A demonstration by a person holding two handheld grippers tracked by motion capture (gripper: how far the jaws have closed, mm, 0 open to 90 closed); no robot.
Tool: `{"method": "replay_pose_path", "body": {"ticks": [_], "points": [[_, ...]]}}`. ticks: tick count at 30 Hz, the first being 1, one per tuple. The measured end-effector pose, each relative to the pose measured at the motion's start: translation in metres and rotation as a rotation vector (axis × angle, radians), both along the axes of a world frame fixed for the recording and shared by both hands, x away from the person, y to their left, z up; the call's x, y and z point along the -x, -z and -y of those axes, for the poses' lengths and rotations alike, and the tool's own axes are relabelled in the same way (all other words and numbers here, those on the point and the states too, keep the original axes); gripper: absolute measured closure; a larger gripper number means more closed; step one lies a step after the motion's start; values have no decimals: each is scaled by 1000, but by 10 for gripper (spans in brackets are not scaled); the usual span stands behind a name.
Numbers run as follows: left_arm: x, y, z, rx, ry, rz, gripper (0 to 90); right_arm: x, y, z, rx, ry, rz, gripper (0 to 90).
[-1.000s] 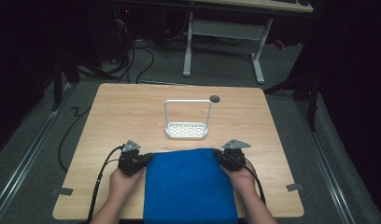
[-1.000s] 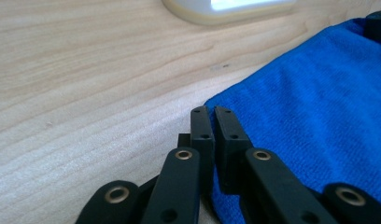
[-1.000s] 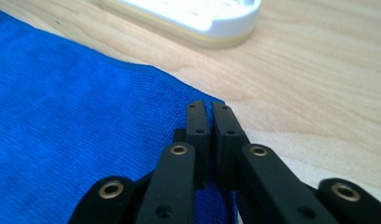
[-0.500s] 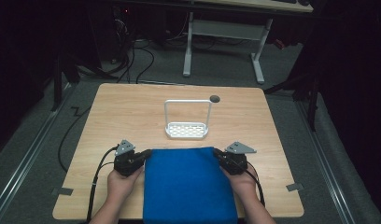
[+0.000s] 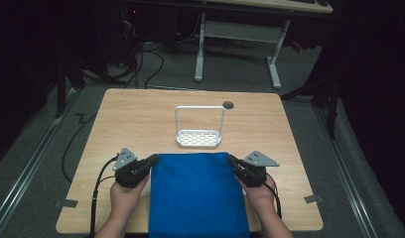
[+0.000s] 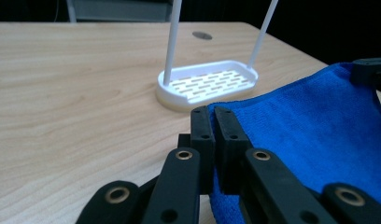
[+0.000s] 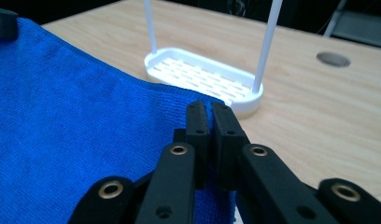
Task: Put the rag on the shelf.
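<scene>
Blue cloth (image 5: pixel 198 193) is pinched at both far corners: left gripper (image 5: pixel 152 161) fingers (image 6: pixel 202 135) pressed together on the far-left corner, right gripper (image 5: pixel 232 161) fingers (image 7: pixel 198 123) pressed together on the far-right corner. In the left gripper view the cloth (image 6: pixel 314 135) is seen clamped lower centre and spread to the right; in the right gripper view the cloth (image 7: pixel 76 135) is clamped lower centre and spread to the left. In the high view it is stretched flat between the two grippers at lower centre, its near edge running over the tabletop (image 5: pixel 136 124) edge at the bottom of the frame. White rack (image 5: pixel 199 138) is seen just beyond the cloth's far edge, centre frame, apart from it. Round hole (image 5: pixel 228 104) is seen in the tabletop, just upper right of the rack.
</scene>
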State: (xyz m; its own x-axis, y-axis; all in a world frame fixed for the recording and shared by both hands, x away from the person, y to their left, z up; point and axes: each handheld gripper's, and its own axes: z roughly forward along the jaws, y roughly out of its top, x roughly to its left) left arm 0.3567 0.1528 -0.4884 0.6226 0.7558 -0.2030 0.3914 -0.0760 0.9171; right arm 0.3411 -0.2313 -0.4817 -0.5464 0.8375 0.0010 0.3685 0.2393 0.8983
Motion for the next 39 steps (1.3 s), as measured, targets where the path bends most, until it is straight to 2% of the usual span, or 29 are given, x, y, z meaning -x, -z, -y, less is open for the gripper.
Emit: {"method": "replay_pose_path", "body": {"ticks": [1, 2, 3, 6, 9, 14, 16, 17, 21, 22, 30, 32, 34, 35, 36, 37, 39], "points": [[3, -4, -1, 5, -3, 17, 875, 3, -4, 0, -7, 2, 25, 872], [3, -4, -1, 5, -3, 17, 875, 3, -4, 0, -7, 2, 25, 872], [5, -8, -1, 14, -2, 34, 875, 5, -9, 0, -14, 0, 48, 873], [8, -13, -1, 25, -2, 52, 875, 9, -17, 0, -18, 3, 77, 873], [14, -24, -1, 45, 7, 89, 875, 14, -25, 0, -28, -1, 113, 873], [23, -38, 0, 58, 13, 142, 875, 21, -36, 0, -47, -4, 152, 872], [24, -40, 0, 61, 14, 147, 875, 23, -38, 0, -44, -4, 164, 872], [27, -45, 0, 65, 16, 166, 875, 26, -42, -1, -44, -7, 183, 873], [31, -50, 0, 80, 13, 188, 875, 31, -49, -2, -58, -8, 216, 873], [34, -54, 0, 87, 11, 206, 875, 33, -52, -2, -63, -6, 227, 873], [43, -68, -1, 104, 21, 252, 876, 44, -68, -1, -101, -11, 283, 872], [45, -76, 1, 94, 23, 272, 876, 45, -74, -1, -100, -13, 304, 873], [45, -80, 2, 98, 27, 272, 877, 45, -76, -1, -101, -12, 308, 873], [44, -89, 4, 78, 27, 295, 878, 46, -84, -2, -123, -19, 322, 873], [44, -89, 4, 78, 27, 295, 877, 47, -87, -3, -120, -17, 334, 873], [43, -97, 4, 87, 22, 314, 878, 47, -91, -3, -119, -19, 348, 873], [42, -104, 2, 102, 19, 327, 878, 48, -99, -4, -127, -17, 367, 874]]}}
